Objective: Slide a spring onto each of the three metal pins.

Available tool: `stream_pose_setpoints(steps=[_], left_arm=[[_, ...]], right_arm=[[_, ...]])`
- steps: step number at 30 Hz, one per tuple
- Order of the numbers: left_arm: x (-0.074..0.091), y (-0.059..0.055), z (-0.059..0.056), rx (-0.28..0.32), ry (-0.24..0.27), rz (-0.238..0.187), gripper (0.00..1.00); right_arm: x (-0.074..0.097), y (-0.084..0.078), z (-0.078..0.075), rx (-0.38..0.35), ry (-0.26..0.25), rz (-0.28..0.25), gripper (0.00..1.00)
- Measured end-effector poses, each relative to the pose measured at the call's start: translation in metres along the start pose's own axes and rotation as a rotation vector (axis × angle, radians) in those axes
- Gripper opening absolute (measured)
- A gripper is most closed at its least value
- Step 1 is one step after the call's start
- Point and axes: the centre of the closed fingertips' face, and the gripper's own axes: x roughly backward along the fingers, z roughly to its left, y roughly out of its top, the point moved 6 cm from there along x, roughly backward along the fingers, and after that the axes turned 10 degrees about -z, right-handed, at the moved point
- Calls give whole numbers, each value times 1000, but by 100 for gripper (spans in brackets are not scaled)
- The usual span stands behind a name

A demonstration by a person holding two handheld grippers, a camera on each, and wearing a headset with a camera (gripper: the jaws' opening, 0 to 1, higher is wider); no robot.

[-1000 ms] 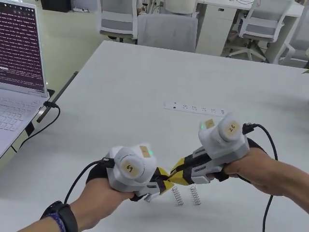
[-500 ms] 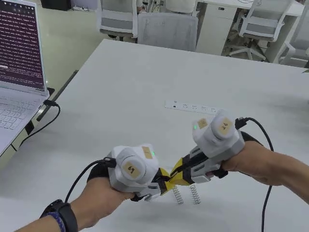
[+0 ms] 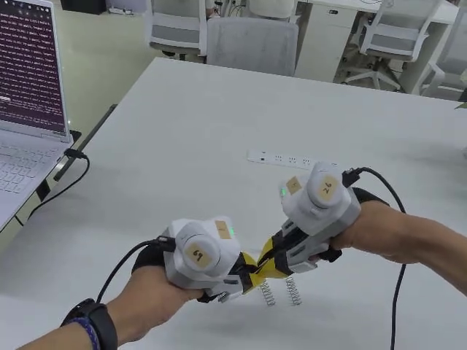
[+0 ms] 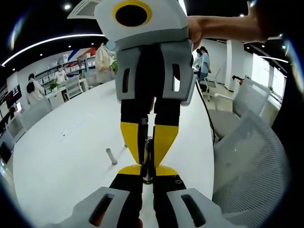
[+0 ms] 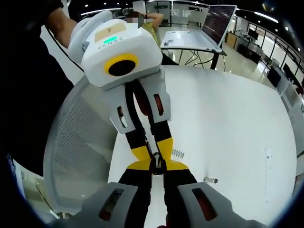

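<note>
Between my jaws, a thin bright-metal pin [image 4: 147,164]; beneath them, shiny wire springs [image 3: 293,289] on the matt white worktop [image 3: 219,131].

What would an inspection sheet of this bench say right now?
Surface: white table.
Job's things: two springs lying by the gripper tips; small metal pin apart on the table.
Clutter: power strip.
Grippers: left gripper shut on a thin metal piece; right gripper tip to tip with it, grip unclear.
Cables: black cable from each gripper; another at the laptop.
Surroundings: laptop, office chairs.
</note>
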Motion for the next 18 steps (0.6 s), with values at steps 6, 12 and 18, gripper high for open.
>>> stream_pose_setpoints(steps=[6, 12, 18], left_arm=[[-1, -3, 0, -9, -3, 0, 0], [0, -5, 0, -16, 4, 2, 0], [1, -5, 3, -21, 15, 4, 0]], right_arm=[[-3, -1, 1, 27, 6, 24, 5], [-5, 0, 0, 37, 0, 34, 5], [-7, 1, -2, 46, -11, 38, 5]])
